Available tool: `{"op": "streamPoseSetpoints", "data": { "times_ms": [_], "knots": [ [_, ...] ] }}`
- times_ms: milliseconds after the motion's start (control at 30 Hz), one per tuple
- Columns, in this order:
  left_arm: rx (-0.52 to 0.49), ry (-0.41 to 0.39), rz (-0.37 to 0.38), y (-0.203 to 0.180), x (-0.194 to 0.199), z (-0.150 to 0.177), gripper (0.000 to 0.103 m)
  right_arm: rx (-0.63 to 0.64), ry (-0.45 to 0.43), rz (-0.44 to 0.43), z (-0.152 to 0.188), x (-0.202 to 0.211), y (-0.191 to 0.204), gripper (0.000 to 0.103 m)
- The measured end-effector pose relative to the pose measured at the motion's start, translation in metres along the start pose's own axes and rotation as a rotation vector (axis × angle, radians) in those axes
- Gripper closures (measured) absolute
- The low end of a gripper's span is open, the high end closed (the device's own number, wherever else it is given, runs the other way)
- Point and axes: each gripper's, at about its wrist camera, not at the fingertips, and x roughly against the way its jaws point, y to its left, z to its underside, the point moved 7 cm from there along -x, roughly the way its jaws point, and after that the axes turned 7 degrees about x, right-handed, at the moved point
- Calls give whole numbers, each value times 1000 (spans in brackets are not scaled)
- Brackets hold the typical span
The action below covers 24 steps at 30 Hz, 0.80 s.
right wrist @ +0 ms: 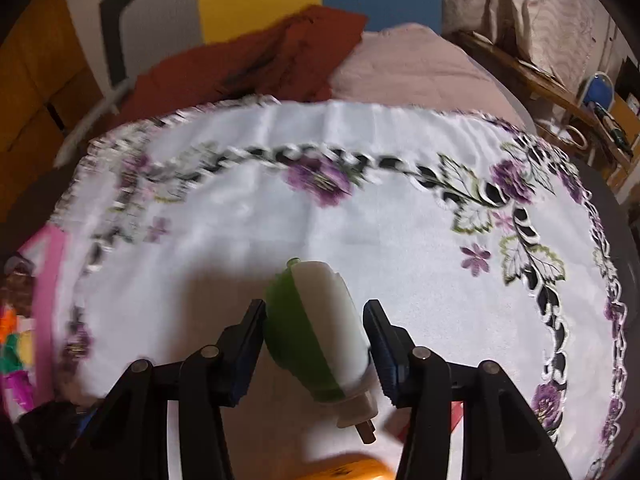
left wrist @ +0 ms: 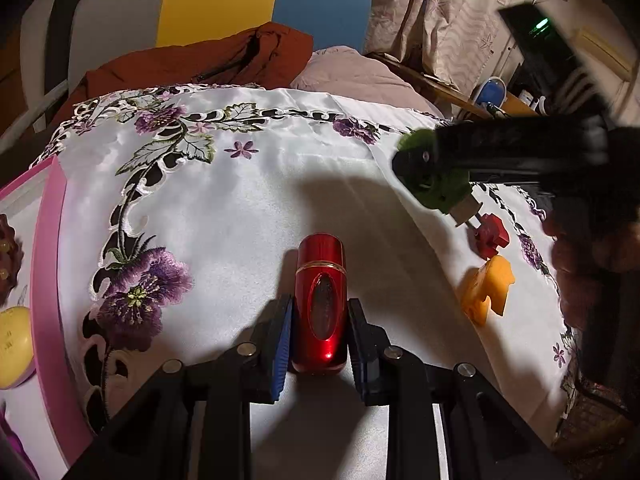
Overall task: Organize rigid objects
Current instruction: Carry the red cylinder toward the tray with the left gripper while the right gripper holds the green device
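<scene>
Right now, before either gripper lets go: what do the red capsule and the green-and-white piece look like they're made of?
Red capsule: glossy metallic-looking shell, sharp highlight near its base and a gold band; lacquered metal or plastic, can't tell which. It sits between the left gripper pads.
Green-and-white piece: matte moulded plastic by its look, soft even shading, no glare, with a small plug-like stub at one end. It sits between the right gripper pads.

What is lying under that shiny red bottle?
The red bottle sits over a white embroidered cloth, with its shadow beside it. The cloth hides whatever surface lies beneath, and the bottle covers the patch directly below it.
</scene>
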Motion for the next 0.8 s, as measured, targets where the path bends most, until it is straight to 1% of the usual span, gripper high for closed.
{"op": "streamPoseSetpoints", "data": {
  "times_ms": [67,133,200,233,300,433,667,800],
  "knots": [
    [3,-3,5,1,1,0,77,-16,19,-113,5,4,17,53],
    [14,-5,13,2,2,0,77,-24,62,-153,17,0,30,53],
    [2,-5,4,0,4,0,77,-31,96,-173,26,-8,35,53],
    [-13,-4,-6,-2,5,1,77,-33,119,-173,33,-14,37,53],
    [-20,-3,-7,-4,9,3,77,-32,109,-177,34,-14,36,53],
    [-10,4,-9,-4,15,8,77,-90,115,-217,33,-18,28,53],
    [-15,-20,-24,-4,39,15,77,-101,127,-206,36,-24,24,54],
    [-15,-42,-47,-1,57,15,77,-108,127,-212,37,-24,22,54]
  ]
}}
